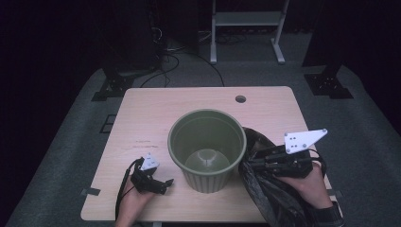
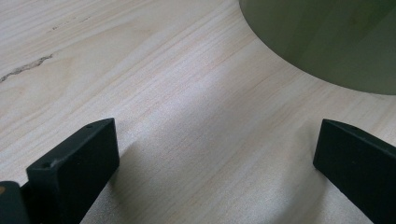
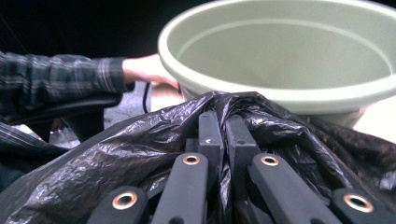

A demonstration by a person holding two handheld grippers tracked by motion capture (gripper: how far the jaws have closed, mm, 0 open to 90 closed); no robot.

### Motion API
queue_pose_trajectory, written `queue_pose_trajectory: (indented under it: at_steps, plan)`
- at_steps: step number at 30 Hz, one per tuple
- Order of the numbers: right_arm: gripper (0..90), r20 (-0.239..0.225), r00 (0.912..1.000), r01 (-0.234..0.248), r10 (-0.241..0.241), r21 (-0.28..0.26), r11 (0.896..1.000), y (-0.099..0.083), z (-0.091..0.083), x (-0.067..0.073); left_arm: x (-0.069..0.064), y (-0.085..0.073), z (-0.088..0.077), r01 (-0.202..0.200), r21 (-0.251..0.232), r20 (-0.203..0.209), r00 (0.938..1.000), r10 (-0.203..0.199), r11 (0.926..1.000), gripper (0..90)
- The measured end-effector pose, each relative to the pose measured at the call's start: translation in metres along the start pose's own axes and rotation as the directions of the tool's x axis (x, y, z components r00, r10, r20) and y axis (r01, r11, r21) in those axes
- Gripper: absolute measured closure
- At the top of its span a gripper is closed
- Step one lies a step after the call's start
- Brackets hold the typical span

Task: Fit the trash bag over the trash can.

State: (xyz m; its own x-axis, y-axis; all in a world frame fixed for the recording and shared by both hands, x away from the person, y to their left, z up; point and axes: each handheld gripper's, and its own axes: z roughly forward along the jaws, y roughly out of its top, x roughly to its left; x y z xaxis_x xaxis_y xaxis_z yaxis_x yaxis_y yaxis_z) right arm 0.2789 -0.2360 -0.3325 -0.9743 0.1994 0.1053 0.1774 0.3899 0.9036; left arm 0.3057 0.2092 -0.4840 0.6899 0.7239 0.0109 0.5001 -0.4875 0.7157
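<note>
Right tongs point(image 1: 253, 163) clamped on a fold of black plastic bag point(image 1: 269, 194), jaws pinched nearly together with the film bunched between them, raised just beside the right rim of the green bin point(image 1: 207, 149). Bag hanging crumpled from the grip down over the near right edge of the tabletop point(image 1: 142, 118), touching or almost touching the bin's wall. Bin upright near the middle of the tabletop, mouth open, squarely between the two hands. Left tongs point(image 1: 166, 182) resting low on the wood left of the bin, jaws spread wide with bare tabletop between them, the bin's curved wall close ahead. Round cable hole point(image 1: 240, 99) near the far edge. Beyond the tabletop: grey carpet point(image 1: 369, 137), white frame legs point(image 1: 246, 28), trailing cables point(image 1: 175, 59), black stand feet point(image 1: 111, 85).
</note>
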Motion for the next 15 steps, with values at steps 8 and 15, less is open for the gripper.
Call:
queue_pose_trajectory:
  at_steps: [8,15]
  plan:
    - [87.0,-0.025,0.9993,0.027,-0.028,-0.046,0.999,0.024,-0.003,0.000,0.000,0.000,0.000,0.000,0.000,0.000,1.0000,0.000,1.0000,0.0]
    - [87.1,-0.027,0.9984,0.049,-0.050,-0.052,0.997,0.046,0.004,-0.003,0.000,0.000,0.000,0.000,0.000,0.000,1.0000,0.000,1.0000,0.0]
